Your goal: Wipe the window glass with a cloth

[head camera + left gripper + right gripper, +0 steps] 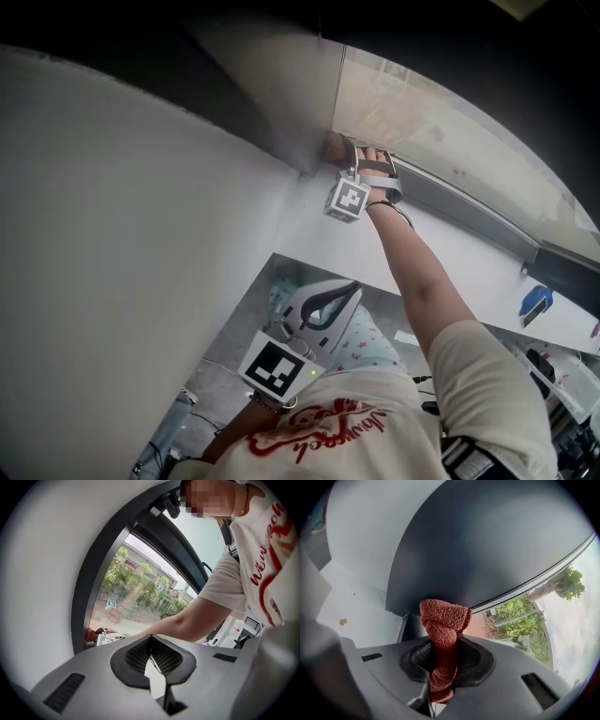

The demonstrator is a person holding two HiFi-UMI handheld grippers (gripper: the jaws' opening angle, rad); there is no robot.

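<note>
The left gripper point(151, 641) hangs low, jaws together on nothing. Farther up, the right gripper point(443, 646) clamps a twisted rust-red cloth point(443, 618) by a corner of the window glass point(513, 620). Hard pressing might pull the narrow wad loose, letting bare jaws scrape the glass.

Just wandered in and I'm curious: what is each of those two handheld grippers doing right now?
Left gripper: closed, holding nothing.
Right gripper: closed on a rust-orange terry cloth.
</note>
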